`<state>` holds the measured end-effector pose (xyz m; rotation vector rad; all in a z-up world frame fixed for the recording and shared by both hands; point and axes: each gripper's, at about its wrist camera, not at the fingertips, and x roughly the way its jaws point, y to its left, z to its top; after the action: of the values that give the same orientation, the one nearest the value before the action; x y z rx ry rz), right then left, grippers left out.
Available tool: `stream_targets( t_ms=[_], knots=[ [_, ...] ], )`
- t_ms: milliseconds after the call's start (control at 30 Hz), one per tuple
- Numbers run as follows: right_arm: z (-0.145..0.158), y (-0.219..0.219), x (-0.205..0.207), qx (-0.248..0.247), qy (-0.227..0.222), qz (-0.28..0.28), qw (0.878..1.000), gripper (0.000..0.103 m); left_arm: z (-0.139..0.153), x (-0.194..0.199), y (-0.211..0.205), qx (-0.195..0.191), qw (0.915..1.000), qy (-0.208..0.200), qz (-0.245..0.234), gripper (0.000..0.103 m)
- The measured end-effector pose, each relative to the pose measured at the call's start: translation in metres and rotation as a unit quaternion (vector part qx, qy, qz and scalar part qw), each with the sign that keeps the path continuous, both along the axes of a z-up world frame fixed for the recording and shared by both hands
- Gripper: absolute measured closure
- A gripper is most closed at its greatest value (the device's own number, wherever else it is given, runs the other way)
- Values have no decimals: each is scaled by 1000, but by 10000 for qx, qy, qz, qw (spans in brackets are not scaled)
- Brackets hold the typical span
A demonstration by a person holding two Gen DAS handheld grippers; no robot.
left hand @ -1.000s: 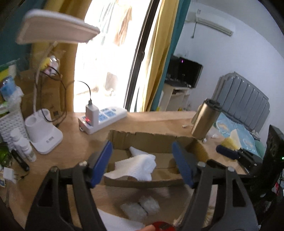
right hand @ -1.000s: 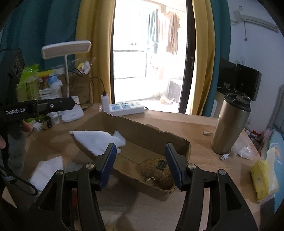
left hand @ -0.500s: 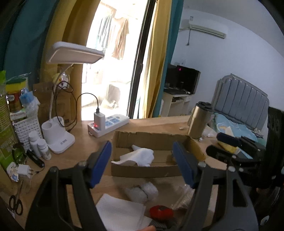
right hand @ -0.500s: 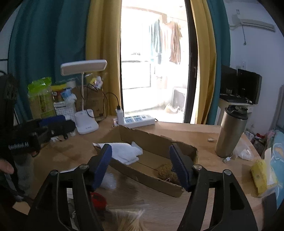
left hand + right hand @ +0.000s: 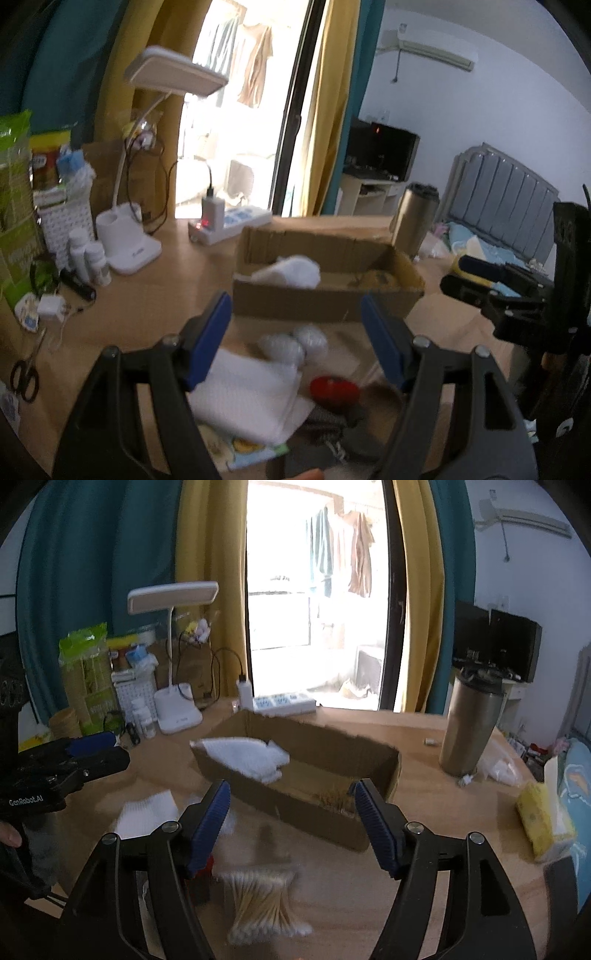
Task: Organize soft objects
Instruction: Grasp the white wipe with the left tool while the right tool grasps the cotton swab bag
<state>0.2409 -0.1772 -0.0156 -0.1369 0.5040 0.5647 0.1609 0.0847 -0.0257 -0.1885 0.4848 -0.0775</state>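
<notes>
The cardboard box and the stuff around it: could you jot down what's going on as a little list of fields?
box: open cardboard box on the wooden desk
in box: white cloth, brown fuzzy item
outside box: cotton swabs, folded white cloth, red object
left gripper: open, empty
right gripper: open, empty

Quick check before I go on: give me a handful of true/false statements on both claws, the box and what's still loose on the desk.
1. Both claws are open and empty. True: left claw, right claw.
2. The box is empty. False: a white cloth and a brown tuft lie in it.
3. Cotton swabs lie outside the box. True.
4. The tumbler lies on its side. False: it stands upright.
5. A folded white cloth lies on the desk. True.
</notes>
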Motion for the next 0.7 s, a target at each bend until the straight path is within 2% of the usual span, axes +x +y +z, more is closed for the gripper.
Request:
stream_targets(
  t_ms=[233,533,700],
  knots=[
    [-18,-3,-6,-23,187,-16,9998,30,-22,-8,1,-13,9992,375,112,29],
    [-39,1,-8,-54,469,0,9989,30,-48,-9,14,170,9949,919,387,29],
    [-48,7,-7,-169,588,23,9981,30,-64,-4,19,116,9923,1194,324,29]
  ],
)
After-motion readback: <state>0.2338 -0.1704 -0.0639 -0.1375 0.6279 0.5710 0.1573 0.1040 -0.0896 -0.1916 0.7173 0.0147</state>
